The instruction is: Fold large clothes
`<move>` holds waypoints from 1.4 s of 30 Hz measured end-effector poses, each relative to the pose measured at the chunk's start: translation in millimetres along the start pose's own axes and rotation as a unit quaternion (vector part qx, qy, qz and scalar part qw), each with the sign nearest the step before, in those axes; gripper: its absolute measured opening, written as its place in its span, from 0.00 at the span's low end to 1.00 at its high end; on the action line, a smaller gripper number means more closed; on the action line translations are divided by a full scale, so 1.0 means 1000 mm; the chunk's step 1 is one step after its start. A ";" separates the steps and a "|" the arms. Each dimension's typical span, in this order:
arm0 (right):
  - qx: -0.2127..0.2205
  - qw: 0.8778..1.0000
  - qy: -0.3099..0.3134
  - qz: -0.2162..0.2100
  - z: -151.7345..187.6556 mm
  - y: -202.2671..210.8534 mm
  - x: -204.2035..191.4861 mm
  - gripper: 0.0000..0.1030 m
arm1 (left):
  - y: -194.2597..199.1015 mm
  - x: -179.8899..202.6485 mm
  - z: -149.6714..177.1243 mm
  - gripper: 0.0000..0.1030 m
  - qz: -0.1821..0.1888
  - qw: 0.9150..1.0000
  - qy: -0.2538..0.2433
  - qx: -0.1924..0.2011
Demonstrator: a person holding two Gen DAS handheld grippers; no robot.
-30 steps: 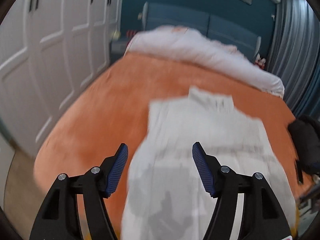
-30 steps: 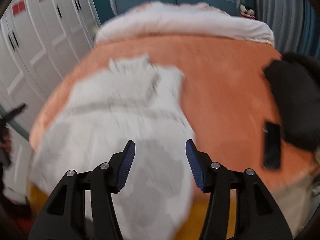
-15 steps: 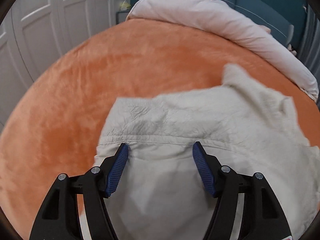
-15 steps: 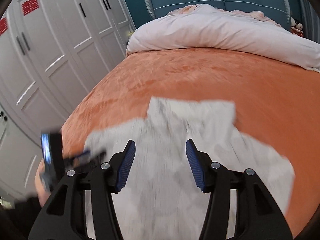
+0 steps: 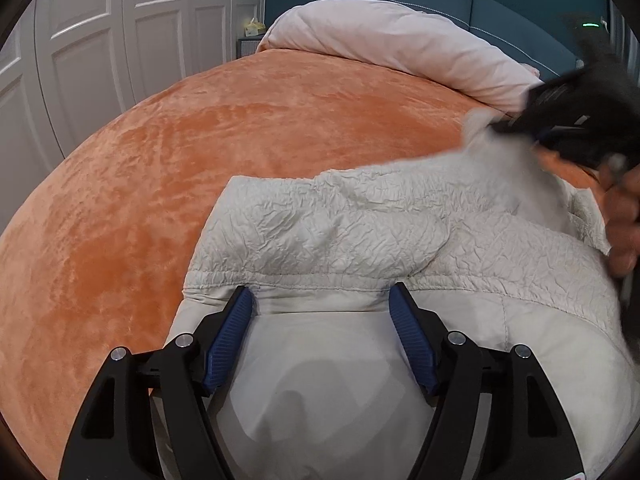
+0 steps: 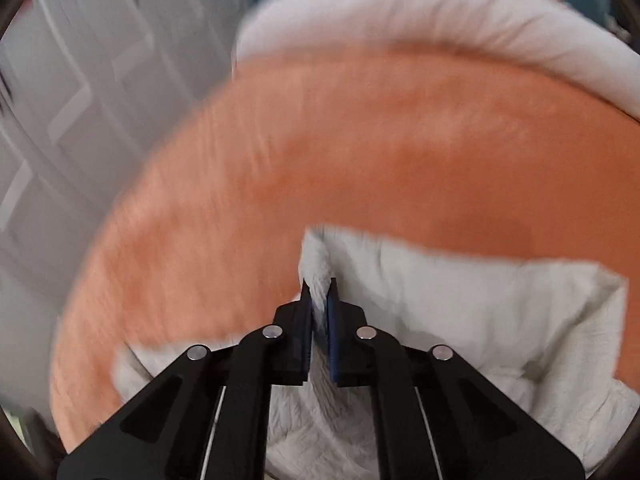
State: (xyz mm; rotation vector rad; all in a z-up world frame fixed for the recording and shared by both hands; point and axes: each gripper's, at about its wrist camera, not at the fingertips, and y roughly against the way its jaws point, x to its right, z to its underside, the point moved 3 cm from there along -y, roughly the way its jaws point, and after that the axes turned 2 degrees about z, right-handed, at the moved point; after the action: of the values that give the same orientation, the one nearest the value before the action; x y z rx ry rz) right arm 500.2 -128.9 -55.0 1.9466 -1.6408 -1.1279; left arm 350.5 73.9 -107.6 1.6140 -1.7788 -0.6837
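Observation:
A cream crinkled garment point(image 5: 340, 224) lies spread on the orange bed cover point(image 5: 200, 152). My left gripper point(image 5: 320, 290) hovers low over a stitched seam near its left end; its jaws are opening, wide apart, and pinch nothing. At the garment's far right corner, my right gripper point(image 5: 500, 124) shows as a black blur, with a hand point(image 5: 624, 220) behind it. In the right wrist view the right gripper point(image 6: 320, 283) is shut on a raised fold of the garment point(image 6: 480, 300), with cloth squeezed between the blue pads. That view is motion-blurred.
A pale rolled duvet point(image 5: 400, 40) lies across the head of the bed, against a blue headboard point(image 5: 500, 4). White wardrobe doors point(image 5: 100, 40) stand along the left side. The orange bed cover point(image 6: 360, 140) stretches bare beyond the garment.
The left gripper dropped close to the garment and then held there. The right gripper swept across the bed to the garment's far corner and its jaws closed on a fold of cloth.

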 end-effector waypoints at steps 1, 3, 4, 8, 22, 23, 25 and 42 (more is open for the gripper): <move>0.024 0.999 -0.041 -0.019 0.000 0.007 0.018 0.05 | 0.000 0.000 0.000 0.67 0.002 1.000 0.001 0.002; -0.025 0.998 -0.063 0.010 0.018 -0.021 0.049 0.06 | -0.002 0.002 0.000 0.67 -0.001 1.000 -0.004 -0.001; -0.035 0.996 -0.081 -0.002 0.024 -0.026 0.059 0.06 | -0.002 0.002 0.000 0.67 -0.003 1.000 -0.006 -0.001; 0.102 0.982 -0.160 0.016 0.013 0.049 0.085 0.11 | -0.002 0.002 -0.001 0.67 -0.003 1.000 -0.004 -0.004; 0.019 0.989 -0.118 0.091 0.109 0.112 0.169 0.10 | 0.034 0.190 -0.108 0.72 0.158 0.983 -0.088 -0.011; 0.020 0.989 -0.113 0.091 0.109 0.112 0.167 0.10 | 0.024 0.211 -0.108 0.72 0.156 0.982 -0.108 -0.018; 0.023 0.990 -0.106 0.091 0.110 0.113 0.170 0.09 | -0.005 0.250 -0.102 0.72 0.133 0.979 -0.155 -0.030; 0.026 0.985 -0.112 0.132 0.120 0.096 0.190 0.00 | -0.077 0.230 -0.064 0.68 0.007 0.992 -0.121 -0.024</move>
State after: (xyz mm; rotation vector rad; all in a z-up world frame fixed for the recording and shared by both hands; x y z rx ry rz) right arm 348.5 -306.3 -126.1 1.6154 -1.9943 -1.2420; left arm 438.4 -160.8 -96.4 1.5383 -1.9247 -0.9422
